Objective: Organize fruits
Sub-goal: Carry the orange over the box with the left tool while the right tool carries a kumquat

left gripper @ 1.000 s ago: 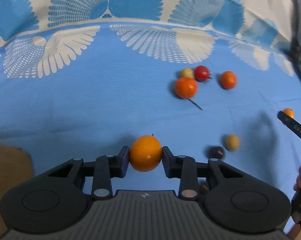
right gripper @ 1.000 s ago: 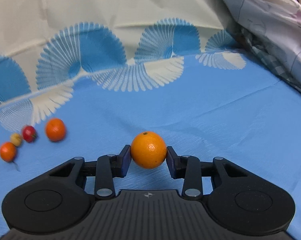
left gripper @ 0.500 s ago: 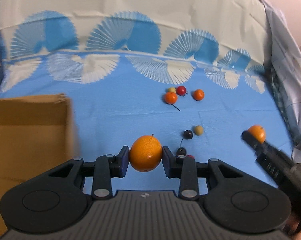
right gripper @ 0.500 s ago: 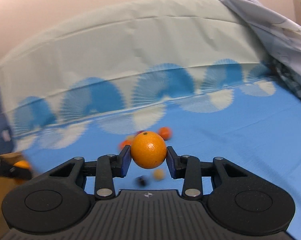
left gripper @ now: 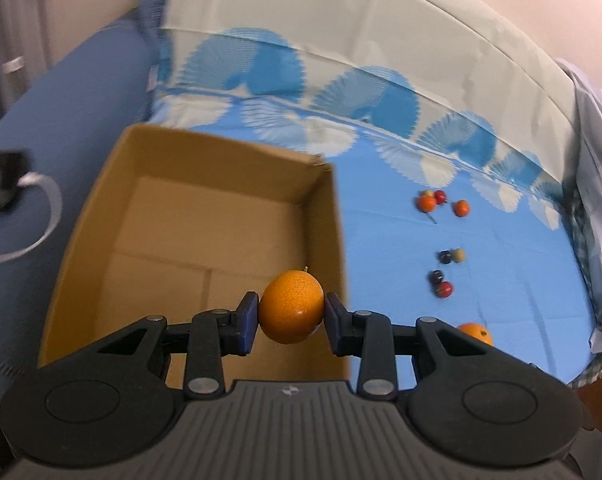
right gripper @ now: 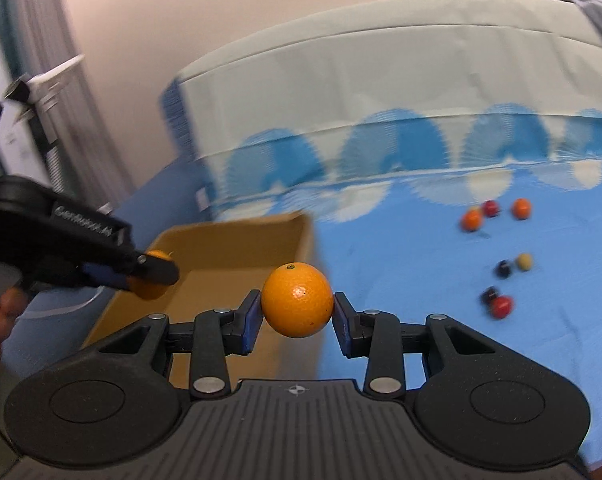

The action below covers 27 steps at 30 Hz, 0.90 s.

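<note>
Through the left wrist view, my left gripper (left gripper: 292, 308) has its jaws closed snugly on an orange (left gripper: 291, 306), held over the near right corner of the open cardboard box (left gripper: 205, 208) so a release should drop it inside, while loose small fruits (left gripper: 445, 264) lie on the blue sheet (left gripper: 501, 280) from 1 to 3 o'clock. Through the right wrist view, my right gripper (right gripper: 297, 307) clamps a second orange (right gripper: 297, 301) just short of the box at 10 o'clock, probably queued behind the left.
</note>
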Tool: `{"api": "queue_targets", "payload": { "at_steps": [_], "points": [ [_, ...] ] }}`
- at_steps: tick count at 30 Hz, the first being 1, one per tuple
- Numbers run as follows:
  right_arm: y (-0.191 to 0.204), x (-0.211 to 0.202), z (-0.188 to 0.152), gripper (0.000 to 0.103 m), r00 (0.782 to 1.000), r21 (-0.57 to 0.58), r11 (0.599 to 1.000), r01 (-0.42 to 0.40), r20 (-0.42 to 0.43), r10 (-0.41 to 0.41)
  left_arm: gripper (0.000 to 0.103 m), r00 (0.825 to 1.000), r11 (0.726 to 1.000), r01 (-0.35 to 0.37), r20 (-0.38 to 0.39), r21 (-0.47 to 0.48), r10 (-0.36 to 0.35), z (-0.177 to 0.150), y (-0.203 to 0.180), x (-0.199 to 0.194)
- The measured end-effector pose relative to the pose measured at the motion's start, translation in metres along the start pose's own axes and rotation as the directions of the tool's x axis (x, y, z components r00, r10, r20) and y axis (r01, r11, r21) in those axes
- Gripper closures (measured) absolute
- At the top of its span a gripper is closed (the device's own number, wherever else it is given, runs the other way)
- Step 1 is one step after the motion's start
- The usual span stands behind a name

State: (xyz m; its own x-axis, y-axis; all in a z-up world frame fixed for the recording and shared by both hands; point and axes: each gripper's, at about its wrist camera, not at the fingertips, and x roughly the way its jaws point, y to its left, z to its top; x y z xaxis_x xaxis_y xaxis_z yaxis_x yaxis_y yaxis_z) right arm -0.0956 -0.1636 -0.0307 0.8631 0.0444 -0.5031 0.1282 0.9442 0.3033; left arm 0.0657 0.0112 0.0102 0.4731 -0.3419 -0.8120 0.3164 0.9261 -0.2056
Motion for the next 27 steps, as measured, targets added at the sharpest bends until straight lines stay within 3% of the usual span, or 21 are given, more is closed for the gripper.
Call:
{"api": "queue_targets", "payload": {
  "at_steps": [7, 14, 27],
  "points": [
    [0.049, -0.021, -0.024, 0.064, 0.998, -0.036, 0.999, -0.035, -0.056, 0.033, 0.064, 0.999, 0.998, -0.035, 0.006, -0.054, 0.036, -0.047, 0.050, -0.036],
    [0.069, -0.036, -0.038, 0.064, 0.997, -0.058, 0.998, -0.029, -0.072, 0.025, 0.064, 0.999, 0.996, -0.044, 0.010, -0.084, 0.045, -0.081, 0.076, -0.056],
    [0.081, -0.046, -0.031, 0.064, 0.999, -0.105, 0.994, -0.023, -0.050, 0.018, 0.064, 0.996, 0.994, -0.078, 0.031, -0.071, 0.081, -0.086, 0.081, -0.062]
  ]
}}
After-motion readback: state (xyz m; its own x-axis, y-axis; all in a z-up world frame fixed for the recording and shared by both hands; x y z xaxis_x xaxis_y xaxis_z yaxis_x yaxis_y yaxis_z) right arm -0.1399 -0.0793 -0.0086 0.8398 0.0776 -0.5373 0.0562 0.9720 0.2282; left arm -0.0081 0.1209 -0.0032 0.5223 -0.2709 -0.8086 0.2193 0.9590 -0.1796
